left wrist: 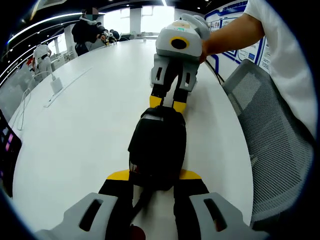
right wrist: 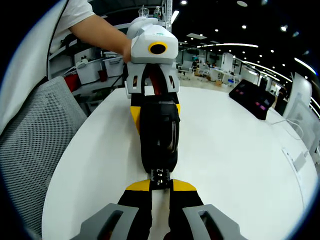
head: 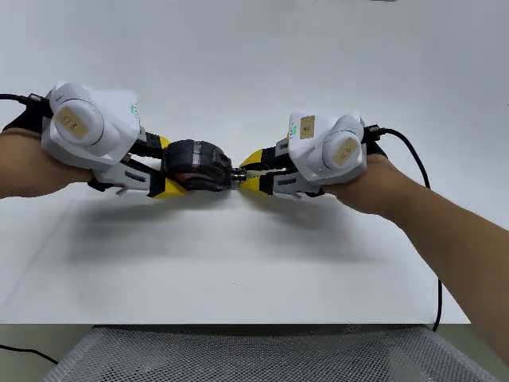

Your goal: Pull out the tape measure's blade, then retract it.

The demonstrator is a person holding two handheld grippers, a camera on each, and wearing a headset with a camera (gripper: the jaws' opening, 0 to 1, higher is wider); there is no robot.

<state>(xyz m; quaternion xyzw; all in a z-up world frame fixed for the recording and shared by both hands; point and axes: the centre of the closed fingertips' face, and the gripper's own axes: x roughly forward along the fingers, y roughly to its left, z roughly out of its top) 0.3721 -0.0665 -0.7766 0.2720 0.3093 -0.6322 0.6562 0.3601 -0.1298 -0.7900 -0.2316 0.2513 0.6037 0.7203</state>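
The left hand-held gripper [head: 169,165] clamps the tape measure [head: 196,165] by its case, low over the desk [head: 238,263]; the right hand-held gripper [head: 253,171] pinches the blade tip [head: 238,177]; best drawn straight apart, level, with the case steady and the pinch firm.

Tape measure [head: 196,165] matt plastic; table [head: 238,263] smooth, matt.

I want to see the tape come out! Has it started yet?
Gripping looks done: the left hand-held gripper clamps the tape measure and the right hand-held gripper pinches the blade tip at the case mouth. Hardly any blade shows, so pulling it out and retracting it seem left.
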